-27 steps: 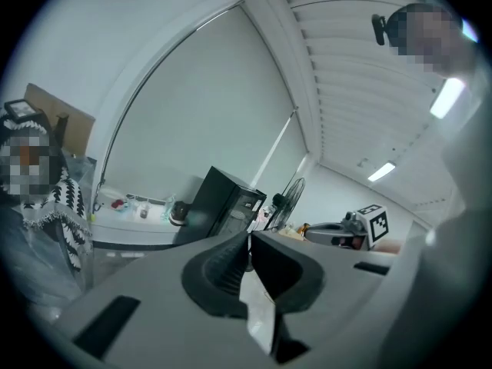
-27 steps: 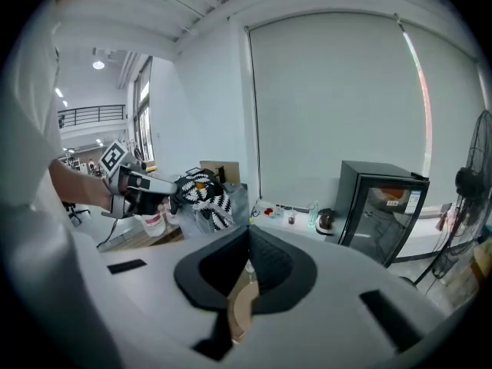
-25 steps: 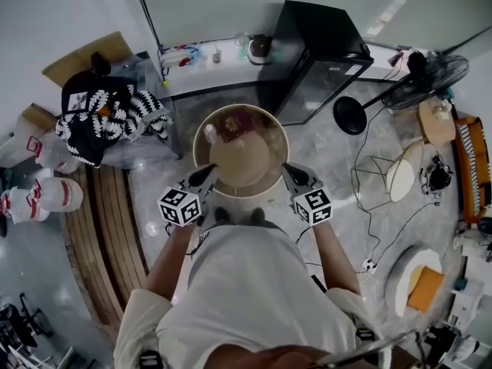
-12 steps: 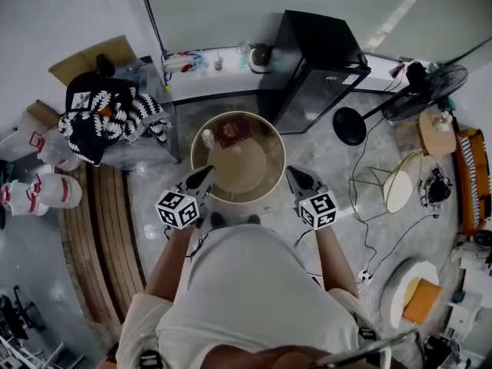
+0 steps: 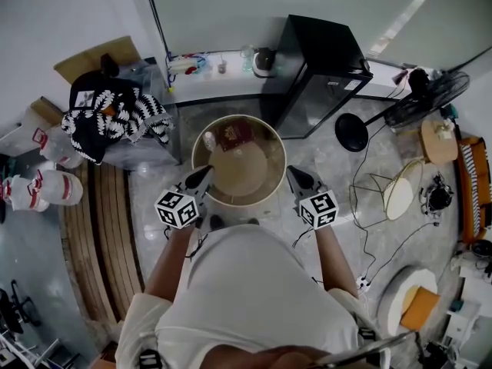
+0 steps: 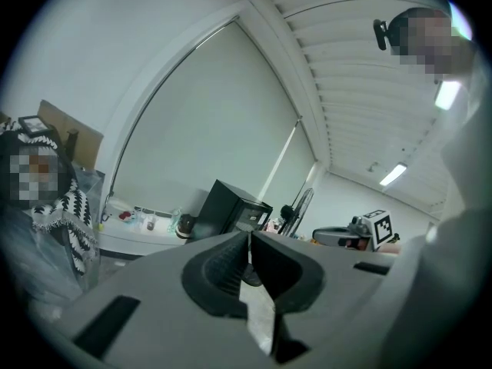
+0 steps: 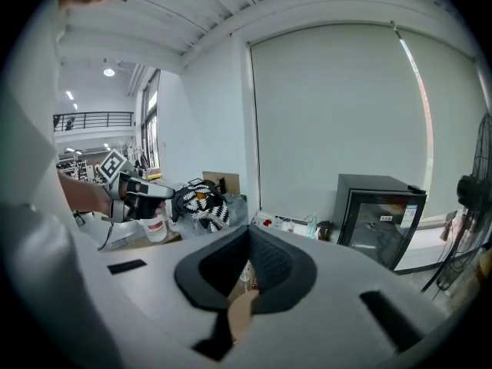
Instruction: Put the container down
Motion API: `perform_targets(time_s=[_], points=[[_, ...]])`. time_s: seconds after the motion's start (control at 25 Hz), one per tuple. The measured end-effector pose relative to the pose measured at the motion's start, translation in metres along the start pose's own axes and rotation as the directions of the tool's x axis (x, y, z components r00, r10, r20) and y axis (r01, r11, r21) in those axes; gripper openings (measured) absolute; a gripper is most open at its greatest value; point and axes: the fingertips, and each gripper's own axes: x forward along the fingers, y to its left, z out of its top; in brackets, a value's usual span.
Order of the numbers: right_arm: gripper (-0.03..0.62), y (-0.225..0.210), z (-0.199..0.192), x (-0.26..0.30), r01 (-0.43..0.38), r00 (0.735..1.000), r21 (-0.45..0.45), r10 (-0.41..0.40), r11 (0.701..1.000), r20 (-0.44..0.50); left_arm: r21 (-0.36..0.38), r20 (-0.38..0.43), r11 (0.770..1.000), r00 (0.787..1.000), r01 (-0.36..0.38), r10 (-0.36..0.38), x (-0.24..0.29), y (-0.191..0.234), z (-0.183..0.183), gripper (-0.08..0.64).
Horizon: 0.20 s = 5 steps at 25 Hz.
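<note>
A large round clear container with a pale rim and a tan bottom is low in front of the person's feet, apparently on the marbled floor. A dark red flat thing and a small white item lie inside it. My left gripper is shut, its tip at the container's left rim. At the other side my right gripper is shut too, its tip just off the right rim. In the left gripper view the left gripper holds nothing. In the right gripper view the right gripper holds nothing either.
A black mini fridge stands behind the container at the right, with a floor fan and cables further right. A black-and-white cloth covers a box at the left. A white low shelf runs along the wall. Wooden planks lie at the left.
The right gripper has drawn a little away from the container's right rim, which it touched a second ago. The left gripper has barely moved. Both stay shut.
</note>
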Motion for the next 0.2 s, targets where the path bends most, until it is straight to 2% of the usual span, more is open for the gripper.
perform_targets(time_s=[0.2], points=[[-0.006, -0.0024, -0.002, -0.0026, -0.001, 1.0, 0.004, 0.001, 1.0, 0.001, -0.009, 0.007, 1.0, 1.0, -0.009, 0.009, 0.0006, -0.0009, 0.0002, 0.02]])
